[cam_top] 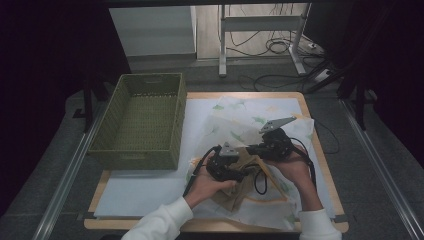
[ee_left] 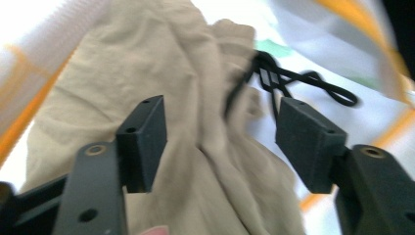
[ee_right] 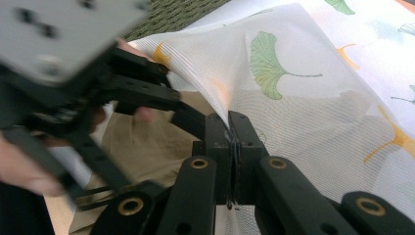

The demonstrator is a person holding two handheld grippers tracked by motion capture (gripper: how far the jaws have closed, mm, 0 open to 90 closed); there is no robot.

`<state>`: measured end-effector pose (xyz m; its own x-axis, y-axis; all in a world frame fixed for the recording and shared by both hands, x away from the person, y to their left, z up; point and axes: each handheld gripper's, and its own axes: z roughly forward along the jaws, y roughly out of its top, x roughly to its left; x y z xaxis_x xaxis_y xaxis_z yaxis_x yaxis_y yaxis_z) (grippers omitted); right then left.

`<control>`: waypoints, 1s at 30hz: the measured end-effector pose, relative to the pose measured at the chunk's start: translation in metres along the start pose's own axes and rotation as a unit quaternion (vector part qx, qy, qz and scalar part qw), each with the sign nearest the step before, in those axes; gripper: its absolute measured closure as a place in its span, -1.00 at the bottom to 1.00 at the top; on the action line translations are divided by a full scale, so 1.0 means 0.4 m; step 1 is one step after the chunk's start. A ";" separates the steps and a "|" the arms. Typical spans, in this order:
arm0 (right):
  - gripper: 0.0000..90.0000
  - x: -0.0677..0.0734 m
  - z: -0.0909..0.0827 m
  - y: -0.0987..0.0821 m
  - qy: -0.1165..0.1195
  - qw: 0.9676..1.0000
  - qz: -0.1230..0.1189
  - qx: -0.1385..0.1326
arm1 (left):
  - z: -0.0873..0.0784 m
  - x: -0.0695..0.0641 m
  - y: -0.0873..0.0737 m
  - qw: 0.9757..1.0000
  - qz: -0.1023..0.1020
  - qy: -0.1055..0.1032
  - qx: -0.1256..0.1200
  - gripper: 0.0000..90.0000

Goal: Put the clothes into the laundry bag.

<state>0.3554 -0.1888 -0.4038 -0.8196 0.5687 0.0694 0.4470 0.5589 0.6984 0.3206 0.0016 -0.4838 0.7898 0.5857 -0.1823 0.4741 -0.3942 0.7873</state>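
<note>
At lower centre, the right gripper (ee_right: pixel 234 132) pinches the sheer leaf-printed mesh bag (ee_right: pixel 293 98) open, the left gripper (ee_left: pixel 220 142) (jaws wide) straddles unpacked crumpled beige cloth (ee_left: pixel 147 58); green woven basket (cam_top: pixel 137 120) waits.

Both grippers are showing matte black bodies. Left gripper (cam_top: pixel 226 167) is carrying a small grey three-cornered plate on top; right gripper (cam_top: pixel 270 145) is wearing a larger one, dark holes dotting it. Jaw arms are running flat and black, brass-coloured bushings sitting at the pivots; pads (ee_left: pixel 145 142) are showing as rectangular black blocks with small screw holes. Black cables are looping off each body. The person is wearing white long sleeves (cam_top: pixel 160 222).
</note>
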 end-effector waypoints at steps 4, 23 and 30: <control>0.94 0.000 0.001 -0.001 0.000 1.000 0.000 0.001 | -0.039 -0.016 -0.013 1.000 0.013 -0.014 -0.008 -0.42; 0.94 -0.009 0.003 -0.006 -0.002 1.000 0.005 0.002 | -0.168 0.011 -0.108 1.000 0.004 -0.010 -0.014 -0.40; 0.94 -0.014 0.005 -0.009 -0.004 1.000 0.006 0.003 | -0.184 0.019 -0.120 1.000 -0.008 -0.008 -0.014 -0.39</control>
<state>0.3592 -0.1927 -0.4079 -0.8112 0.5802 0.0730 0.4598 0.5555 0.6928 0.2751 0.0771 -0.4794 0.7886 0.5801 -0.2038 0.4752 -0.3648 0.8007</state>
